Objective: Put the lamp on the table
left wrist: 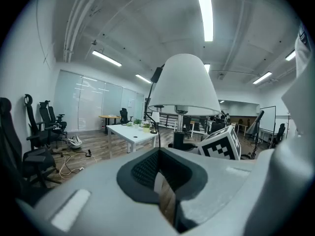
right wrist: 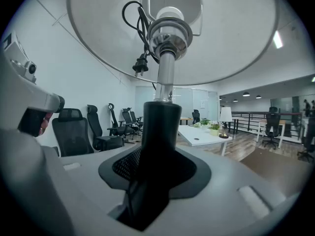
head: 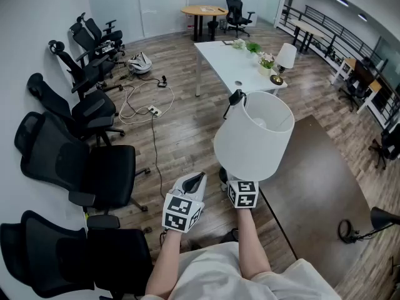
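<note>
I carry a lamp with a white shade upright in front of me. My right gripper is shut on its black stem, and its cord with the plug is bundled up under the shade. Just left of the lamp, my left gripper is held with its jaws together and nothing between them. In the left gripper view the lamp rises right behind the marker cube. The white table stands a few steps ahead across the wooden floor, and it shows in the right gripper view too.
On the table's right end stand a small white-shaded lamp and a potted plant. Several black office chairs line the left wall. Cables lie on the floor. A dark surface lies at right, with a black lamp.
</note>
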{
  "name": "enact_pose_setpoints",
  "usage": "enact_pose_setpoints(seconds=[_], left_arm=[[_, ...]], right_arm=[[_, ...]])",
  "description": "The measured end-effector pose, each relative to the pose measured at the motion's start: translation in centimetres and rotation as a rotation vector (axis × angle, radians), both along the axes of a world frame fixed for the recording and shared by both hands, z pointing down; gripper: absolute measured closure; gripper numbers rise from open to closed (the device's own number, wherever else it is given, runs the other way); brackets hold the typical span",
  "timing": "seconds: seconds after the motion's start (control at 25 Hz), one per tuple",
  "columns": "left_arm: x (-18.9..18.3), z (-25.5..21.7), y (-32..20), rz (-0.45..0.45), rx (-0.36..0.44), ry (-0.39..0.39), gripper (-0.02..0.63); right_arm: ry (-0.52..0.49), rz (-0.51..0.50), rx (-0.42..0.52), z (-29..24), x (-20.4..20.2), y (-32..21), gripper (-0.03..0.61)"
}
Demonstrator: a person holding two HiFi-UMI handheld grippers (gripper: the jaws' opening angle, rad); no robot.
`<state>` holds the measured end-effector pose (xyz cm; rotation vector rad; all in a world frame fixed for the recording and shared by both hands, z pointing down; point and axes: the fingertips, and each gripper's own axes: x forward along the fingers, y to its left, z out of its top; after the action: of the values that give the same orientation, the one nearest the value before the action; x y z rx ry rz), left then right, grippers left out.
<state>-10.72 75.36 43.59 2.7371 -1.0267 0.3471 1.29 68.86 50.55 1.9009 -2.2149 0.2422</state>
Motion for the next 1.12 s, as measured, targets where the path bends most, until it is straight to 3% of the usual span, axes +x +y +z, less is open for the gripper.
enact_pose_setpoints(seconds=[0.44,0.84,1.12], left_arm=[[0.7,0.4,-4.3,0.000,-0.002,0.016,0.612],[4.0,-0.2,-15.1,0.003,0.006,-0.030,0.612],[6.7,-0.5,-21.5,-0.008,0.017,-0.053,0.612]], right_arm=[[0.020,-0.001,-0.004,0.0,0.5,-3.6,0.394],[0.035,-0.016,0.060,-1.4,2.9,-14.6,0.394],[0.043,-0.035,0.052,-1.2,5.2,-21.7,0.394]])
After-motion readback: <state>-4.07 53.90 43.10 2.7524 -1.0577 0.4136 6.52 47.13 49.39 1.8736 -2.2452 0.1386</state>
